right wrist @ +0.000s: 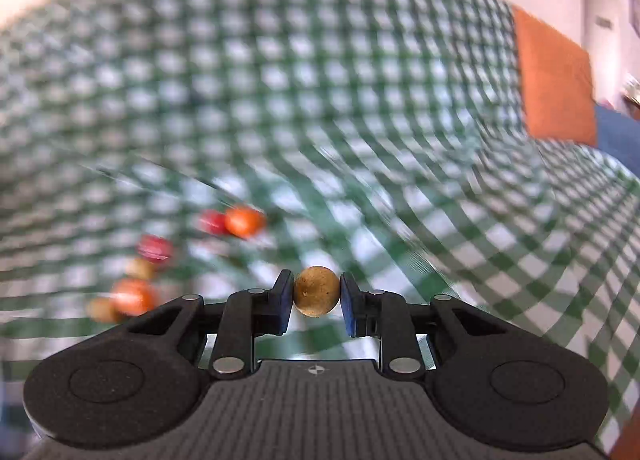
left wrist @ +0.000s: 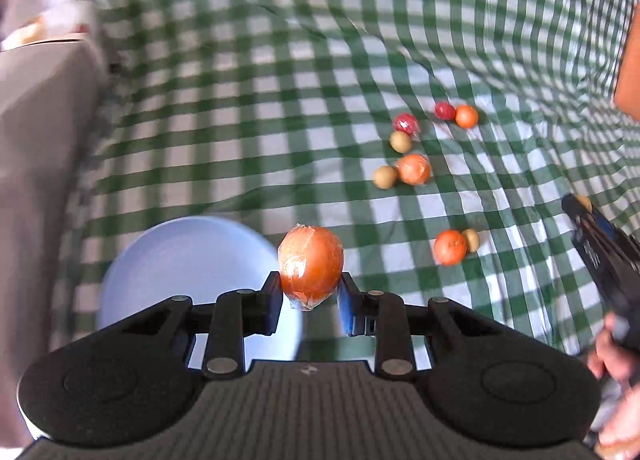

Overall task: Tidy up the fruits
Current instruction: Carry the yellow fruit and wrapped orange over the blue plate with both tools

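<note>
Left hand-held gripper (left wrist: 310, 292) is clamping a plastic-wrapped orange fruit (left wrist: 311, 266) between its pads, holding it off the cloth. A pale blue plate (left wrist: 168, 260) is lying just at 9 o'clock of that fruit, partly under the left finger.

The surface is wearing a green-and-white checked cloth (left wrist: 280, 80); whether a counter or a bed is under it I cannot tell.

Loose fruits are sitting on the cloth at 1 to 2 o'clock of the held orange: two red ones (left wrist: 406, 124), a small orange one (left wrist: 466, 116), tan balls (left wrist: 400, 142), a wrapped orange (left wrist: 414, 169), and at 3 o'clock an orange fruit (left wrist: 450, 247) touching a tan one.

Right hand-held gripper (right wrist: 316, 294) is clamping a tan round fruit (right wrist: 316, 291), pads pressing both sides, lifted clear of the cloth. In the left wrist view it is showing at the 3 o'clock edge, a hand (left wrist: 616, 364) gripping it.

An orange cushion (right wrist: 556, 80) is lying at 2 o'clock in the right wrist view. The background there is blurring.
</note>
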Available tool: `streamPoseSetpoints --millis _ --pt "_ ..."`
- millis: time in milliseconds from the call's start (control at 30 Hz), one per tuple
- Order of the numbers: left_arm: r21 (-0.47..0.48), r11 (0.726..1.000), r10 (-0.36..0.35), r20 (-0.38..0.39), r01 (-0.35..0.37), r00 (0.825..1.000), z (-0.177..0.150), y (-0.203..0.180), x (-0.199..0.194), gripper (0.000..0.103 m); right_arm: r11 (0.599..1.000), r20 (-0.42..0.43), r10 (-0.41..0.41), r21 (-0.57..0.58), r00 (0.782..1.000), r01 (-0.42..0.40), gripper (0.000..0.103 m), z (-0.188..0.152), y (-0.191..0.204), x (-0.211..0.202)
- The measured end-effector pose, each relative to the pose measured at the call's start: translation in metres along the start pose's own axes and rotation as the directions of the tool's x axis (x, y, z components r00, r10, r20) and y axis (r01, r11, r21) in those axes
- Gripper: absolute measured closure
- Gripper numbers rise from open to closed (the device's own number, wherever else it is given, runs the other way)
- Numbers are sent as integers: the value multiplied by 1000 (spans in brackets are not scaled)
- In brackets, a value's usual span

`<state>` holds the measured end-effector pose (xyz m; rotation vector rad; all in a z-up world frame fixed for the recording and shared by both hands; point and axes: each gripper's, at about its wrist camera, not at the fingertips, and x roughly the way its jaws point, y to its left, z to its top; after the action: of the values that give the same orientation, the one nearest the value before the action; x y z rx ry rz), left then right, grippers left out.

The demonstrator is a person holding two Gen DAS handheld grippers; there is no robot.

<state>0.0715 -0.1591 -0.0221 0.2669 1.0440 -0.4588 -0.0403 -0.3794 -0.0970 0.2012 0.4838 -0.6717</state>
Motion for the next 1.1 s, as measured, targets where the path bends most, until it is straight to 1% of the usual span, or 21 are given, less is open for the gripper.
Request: streamPoseSetpoints --millis 67,133,233,300,367,500,600,700,833,1100 --pt "-16 1000 2 34 -1 999 -15 18 -26 71 996 14 84 -31 996 -83 77 4 17 -44" --pt "-26 1000 12 63 -10 998 -30 35 -48 71 980 -8 195 -34 981 -195 77 3 36 -82" --pt "-52 998 35 88 -30 996 -55 55 -76 71 941 -61 329 -63 942 -333 77 -5 69 -126" --pt "-77 996 41 95 -34 995 -72 69 -90 71 913 -105 392 -79 914 -401 77 -13 90 -147" --pt "-98 995 40 94 -31 995 -88 81 -99 71 885 -139 435 -117 890 -451 77 -19 110 -165" --pt "-129 991 46 103 -32 994 -111 104 -108 71 845 -184 473 -181 862 -503 77 -25 139 -191" --pt "-150 988 45 108 -29 993 -119 117 -110 71 828 -208 485 -204 850 -522 77 -24 154 -204" --pt "-167 986 38 117 -18 992 -121 126 -110 71 821 -222 478 -231 850 -523 77 -24 162 -210" --pt "-163 987 37 131 -15 991 -117 130 -105 71 817 -241 468 -248 850 -520 77 -25 169 -211" --pt "-157 987 32 125 -12 992 -106 133 -88 71 813 -275 454 -261 848 -520 77 -27 181 -198"
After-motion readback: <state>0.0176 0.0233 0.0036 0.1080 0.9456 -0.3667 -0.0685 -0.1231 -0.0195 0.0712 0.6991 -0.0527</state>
